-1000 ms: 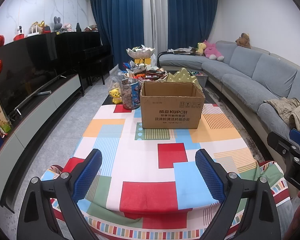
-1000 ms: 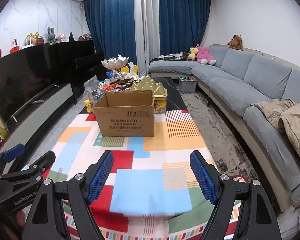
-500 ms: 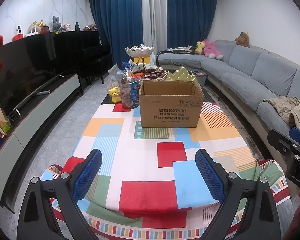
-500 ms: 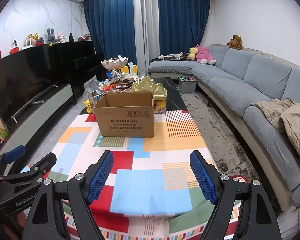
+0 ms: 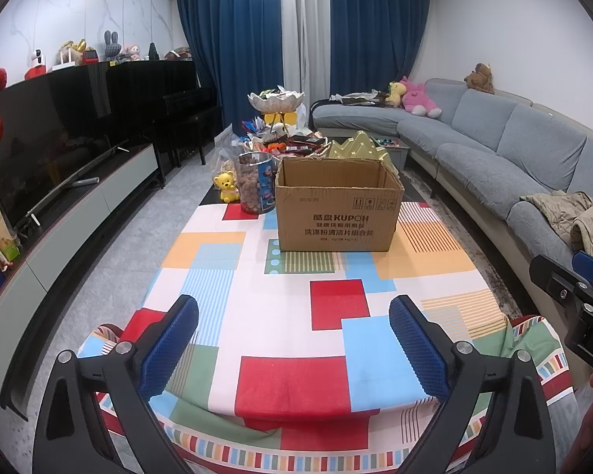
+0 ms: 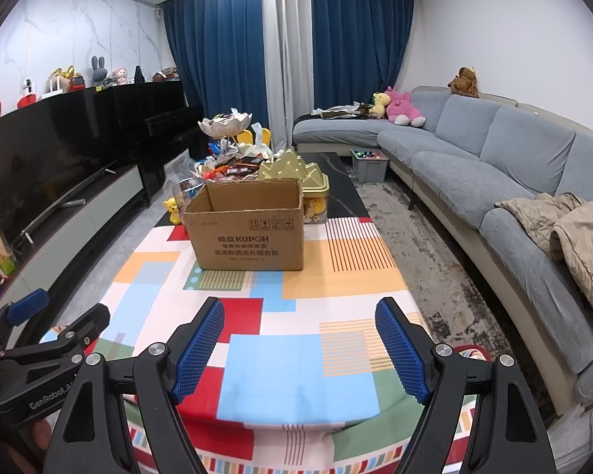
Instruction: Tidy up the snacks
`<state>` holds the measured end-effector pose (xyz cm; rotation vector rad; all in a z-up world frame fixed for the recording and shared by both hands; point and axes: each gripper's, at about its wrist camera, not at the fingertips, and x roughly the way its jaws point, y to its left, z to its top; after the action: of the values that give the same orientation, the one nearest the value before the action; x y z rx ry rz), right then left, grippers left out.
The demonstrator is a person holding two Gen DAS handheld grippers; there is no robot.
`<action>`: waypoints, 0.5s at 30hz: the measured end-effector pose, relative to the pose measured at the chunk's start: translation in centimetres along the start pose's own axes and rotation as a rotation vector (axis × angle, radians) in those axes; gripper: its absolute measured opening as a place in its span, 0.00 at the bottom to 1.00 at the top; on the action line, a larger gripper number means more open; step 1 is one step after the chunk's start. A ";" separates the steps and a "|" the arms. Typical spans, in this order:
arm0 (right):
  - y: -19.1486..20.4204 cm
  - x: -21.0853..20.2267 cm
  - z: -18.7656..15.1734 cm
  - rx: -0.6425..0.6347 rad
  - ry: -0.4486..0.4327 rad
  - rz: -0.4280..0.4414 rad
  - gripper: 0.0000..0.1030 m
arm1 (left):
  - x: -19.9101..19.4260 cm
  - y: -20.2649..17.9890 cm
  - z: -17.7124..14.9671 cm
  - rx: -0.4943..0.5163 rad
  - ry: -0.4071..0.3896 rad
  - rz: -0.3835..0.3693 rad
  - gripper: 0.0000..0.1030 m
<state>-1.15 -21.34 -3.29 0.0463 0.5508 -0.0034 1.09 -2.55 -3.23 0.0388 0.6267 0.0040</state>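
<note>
An open brown cardboard box (image 5: pixel 338 207) (image 6: pixel 249 229) stands on the far half of a table with a colourful patchwork cloth (image 5: pixel 280 308) (image 6: pixel 296 316). Behind it lies a heap of packaged snacks (image 5: pixel 292 144) (image 6: pixel 233 168), a clear jar of brown snacks (image 5: pixel 255 182) and a gold-lidded tin (image 5: pixel 357 148) (image 6: pixel 296 170). My left gripper (image 5: pixel 292 339) is open and empty above the table's near edge. My right gripper (image 6: pixel 298 343) is open and empty beside it, also at the near edge.
A white bowl on a stand (image 5: pixel 276 100) rises over the snack heap. A yellow bear toy (image 5: pixel 226 185) sits left of the jar. A grey sofa (image 5: pixel 494 158) runs along the right, a TV console (image 5: pixel 79 197) along the left.
Both grippers stay open and nearly still. The left view has drifted very slightly, so the box sits a touch further left in it.
</note>
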 end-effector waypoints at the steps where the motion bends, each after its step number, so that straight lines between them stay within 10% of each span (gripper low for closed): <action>1: 0.0 0.0 0.0 0.000 -0.001 0.000 0.77 | 0.0 0.0 0.0 0.000 -0.001 0.000 0.96; 15: -0.1 0.0 0.1 0.000 -0.003 0.000 0.77 | 0.1 -0.3 -0.3 -0.007 0.008 -0.008 0.99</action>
<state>-1.08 -21.40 -3.21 0.0458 0.5474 -0.0036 0.99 -2.86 -3.60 0.0298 0.6351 -0.0014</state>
